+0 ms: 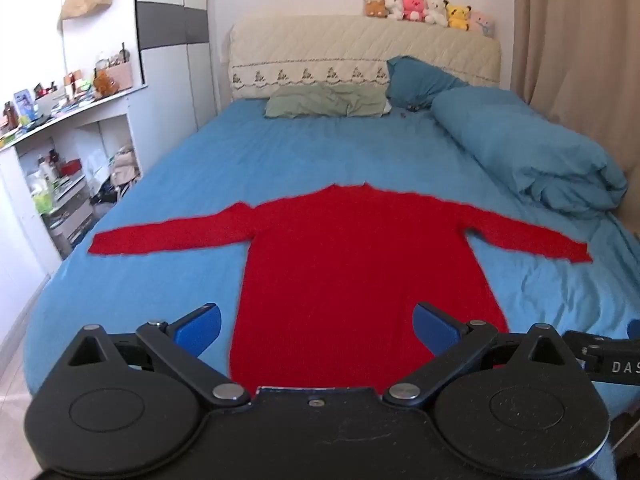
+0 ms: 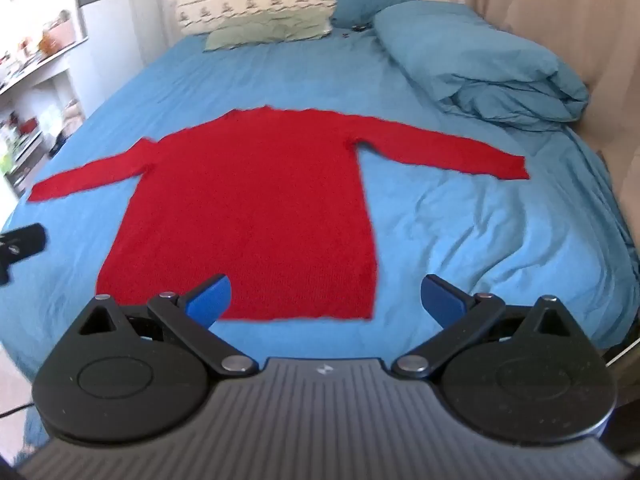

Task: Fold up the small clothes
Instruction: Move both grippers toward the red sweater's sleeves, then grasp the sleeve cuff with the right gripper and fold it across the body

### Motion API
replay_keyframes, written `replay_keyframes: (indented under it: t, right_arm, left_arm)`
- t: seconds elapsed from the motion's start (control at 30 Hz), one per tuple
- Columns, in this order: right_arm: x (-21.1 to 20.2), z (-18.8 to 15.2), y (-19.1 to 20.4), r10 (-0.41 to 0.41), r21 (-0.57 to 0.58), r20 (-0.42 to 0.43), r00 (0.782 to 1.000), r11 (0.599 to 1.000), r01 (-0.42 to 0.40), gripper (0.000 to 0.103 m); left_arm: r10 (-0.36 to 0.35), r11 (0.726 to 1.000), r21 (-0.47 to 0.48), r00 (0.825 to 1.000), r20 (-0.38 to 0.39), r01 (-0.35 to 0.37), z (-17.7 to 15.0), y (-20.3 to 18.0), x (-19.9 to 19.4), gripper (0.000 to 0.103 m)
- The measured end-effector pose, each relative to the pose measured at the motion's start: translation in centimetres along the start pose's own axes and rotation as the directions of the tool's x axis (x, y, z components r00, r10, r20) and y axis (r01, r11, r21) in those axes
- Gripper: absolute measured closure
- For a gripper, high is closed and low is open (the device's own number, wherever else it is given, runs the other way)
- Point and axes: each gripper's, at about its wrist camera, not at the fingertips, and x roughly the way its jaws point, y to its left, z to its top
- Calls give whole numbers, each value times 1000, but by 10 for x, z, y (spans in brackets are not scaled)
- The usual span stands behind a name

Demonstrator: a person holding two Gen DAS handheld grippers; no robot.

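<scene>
A red knit sweater (image 1: 340, 256) lies flat on the blue bed sheet (image 1: 280, 152), both sleeves spread out sideways, collar toward the headboard and hem toward me. It also shows in the right wrist view (image 2: 248, 200). My left gripper (image 1: 318, 330) is open and empty, held above the hem near the sweater's lower left part. My right gripper (image 2: 326, 300) is open and empty, above the hem's right corner. The edge of the right gripper shows in the left wrist view (image 1: 608, 354), and part of the left gripper shows in the right wrist view (image 2: 20, 244).
A rolled blue duvet (image 1: 520, 148) lies along the bed's right side. A green pillow (image 1: 324, 100) and a blue pillow (image 1: 420, 76) sit at the headboard (image 1: 360, 48), with plush toys (image 1: 428, 10) on top. Cluttered shelves (image 1: 60, 152) stand to the left. A curtain (image 1: 580, 40) hangs to the right.
</scene>
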Motion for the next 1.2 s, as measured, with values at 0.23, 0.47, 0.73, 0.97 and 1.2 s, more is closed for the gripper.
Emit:
replay_keyframes:
  t: [0.23, 0.47, 0.73, 0.97, 1.2]
  right_arm:
    - [51, 50, -45, -116, 118, 56, 992, 987, 109, 0]
    - [160, 106, -125, -240, 251, 50, 970, 943, 220, 0]
    - [293, 114, -213, -359, 381, -4, 933, 863, 333, 0]
    - [368, 117, -269, -317, 545, -74, 946, 781, 304, 0]
    - [413, 107, -306, -295, 649, -151, 944, 690, 320, 17]
  left_arm:
    - [-47, 997, 60, 997, 63, 44, 74, -19, 73, 0]
    - [-138, 983, 127, 989, 53, 130, 137, -63, 201, 0]
    - [-215, 970, 107, 975, -50, 219, 168, -124, 369, 0]
    - [-178, 977, 82, 961, -211, 199, 157, -160, 465, 0]
    - [-119, 983, 94, 933, -340, 159, 132, -183, 520, 0]
